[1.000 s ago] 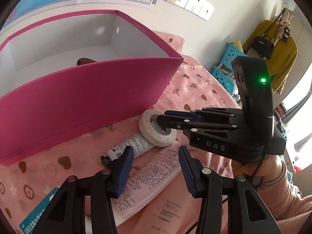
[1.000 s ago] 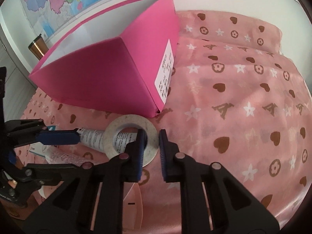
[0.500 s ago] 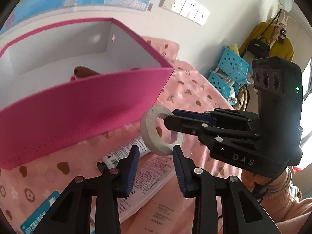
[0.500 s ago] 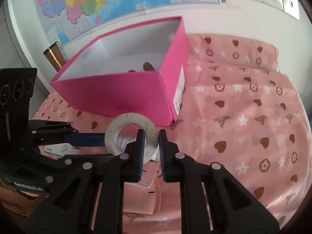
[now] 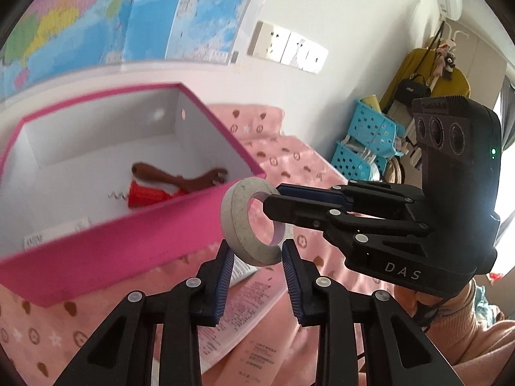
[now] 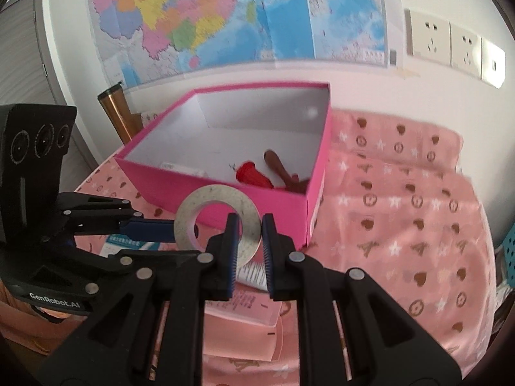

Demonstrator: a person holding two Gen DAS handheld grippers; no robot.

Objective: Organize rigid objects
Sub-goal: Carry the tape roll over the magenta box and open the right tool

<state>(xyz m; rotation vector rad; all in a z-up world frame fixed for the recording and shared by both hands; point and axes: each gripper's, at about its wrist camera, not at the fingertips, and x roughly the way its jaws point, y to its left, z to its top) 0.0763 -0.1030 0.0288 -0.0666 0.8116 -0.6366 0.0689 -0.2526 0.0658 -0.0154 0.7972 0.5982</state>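
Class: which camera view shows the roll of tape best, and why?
The right wrist view: the roll of tape faces the lens, its full ring visible, pinched by the right gripper. The left wrist view shows the tape obliquely, one finger through its hole.

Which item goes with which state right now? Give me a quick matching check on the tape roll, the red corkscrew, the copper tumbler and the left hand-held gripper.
Things:
1. tape roll
2. red corkscrew
3. copper tumbler
4. left hand-held gripper

States:
A. open, holding nothing
B. lying inside the pink box
C. clamped in the right hand-held gripper, off the cloth
D. standing beyond the pink box, by the wall

Pairs: 1-C, 2-B, 3-D, 4-A
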